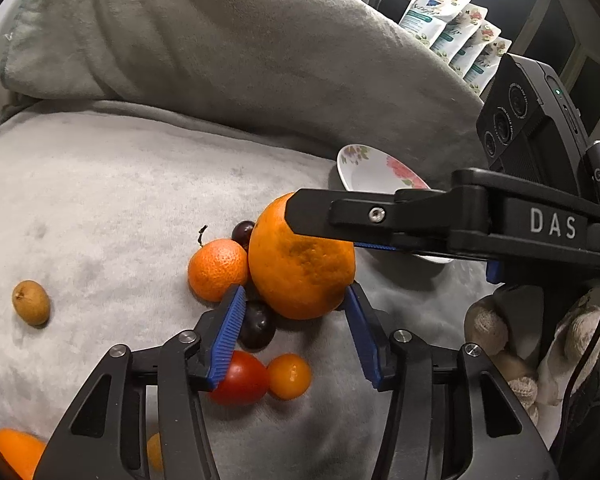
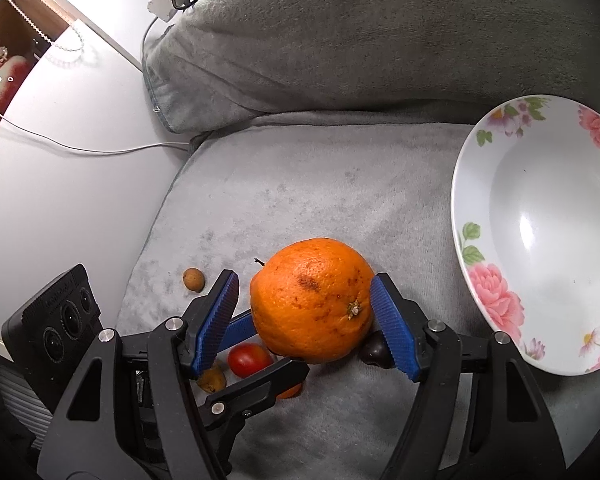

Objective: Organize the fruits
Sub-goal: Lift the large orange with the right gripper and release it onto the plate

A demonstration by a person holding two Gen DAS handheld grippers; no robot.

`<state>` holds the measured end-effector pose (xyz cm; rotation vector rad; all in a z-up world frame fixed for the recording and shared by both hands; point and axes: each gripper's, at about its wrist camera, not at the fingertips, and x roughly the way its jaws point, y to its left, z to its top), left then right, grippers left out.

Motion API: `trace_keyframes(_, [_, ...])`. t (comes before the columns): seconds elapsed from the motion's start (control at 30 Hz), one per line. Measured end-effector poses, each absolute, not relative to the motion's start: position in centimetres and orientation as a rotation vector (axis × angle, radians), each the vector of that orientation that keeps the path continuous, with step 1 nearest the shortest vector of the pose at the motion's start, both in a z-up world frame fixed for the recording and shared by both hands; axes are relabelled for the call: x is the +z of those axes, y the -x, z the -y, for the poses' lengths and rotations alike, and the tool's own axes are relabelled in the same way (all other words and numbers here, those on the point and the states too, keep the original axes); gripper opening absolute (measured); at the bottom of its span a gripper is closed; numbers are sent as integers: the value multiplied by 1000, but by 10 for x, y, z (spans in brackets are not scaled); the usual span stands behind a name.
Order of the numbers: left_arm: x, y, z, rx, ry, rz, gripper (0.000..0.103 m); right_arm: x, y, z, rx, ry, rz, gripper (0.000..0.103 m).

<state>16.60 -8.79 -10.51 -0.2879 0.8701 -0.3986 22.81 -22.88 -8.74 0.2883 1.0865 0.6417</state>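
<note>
Both claws, left claw (image 1: 294, 300) and right claw (image 2: 304, 300), half-spread round big orange (image 2: 312, 300), grip unclear; risks squirting onto cherry tomato (image 2: 249, 359).

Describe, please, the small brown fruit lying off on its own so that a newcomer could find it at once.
Start at the grey blanket and find the big orange in the fruit cluster. Left of that cluster, alone on bare blanket, lies the small brown fruit: dull tan, egg-shaped, touching nothing.
</note>
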Motion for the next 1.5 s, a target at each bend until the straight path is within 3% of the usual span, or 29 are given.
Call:
trace_keyframes(0.17, [-103, -165, 93, -407, 267, -855, 44, -89, -229, 231, 632, -279, -1088, 65])
trace_keyframes(1.5, [-62, -168, 178, -513, 127, -761, 44, -53, -210, 335, 539, -388, -930, 64])
